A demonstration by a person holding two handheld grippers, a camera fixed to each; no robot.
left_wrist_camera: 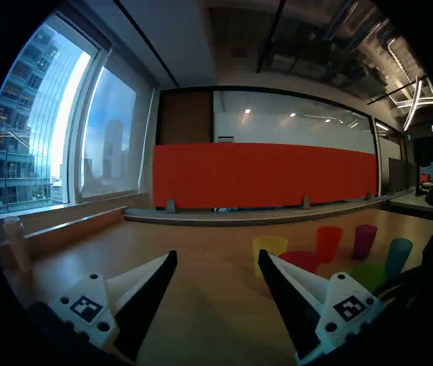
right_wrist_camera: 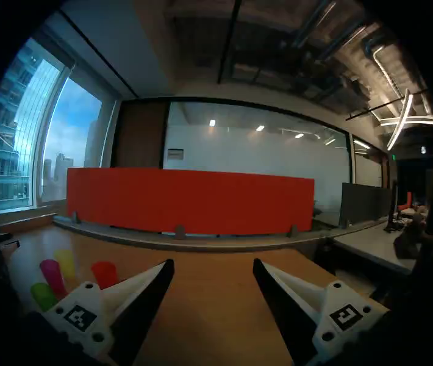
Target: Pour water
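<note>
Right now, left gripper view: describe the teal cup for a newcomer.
Start at the long red partition behind the wooden table; coloured cups cluster on the table below its right end. The teal cup stands farthest right, beside the purple cup and behind the green cup. It is the only blue-green one.

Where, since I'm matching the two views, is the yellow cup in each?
Left gripper view: yellow cup right of centre, leftmost of the cups.
Right gripper view: yellow cup lower left, just right of the magenta cup.
Shared landmark: the red partition across the middle.
</note>
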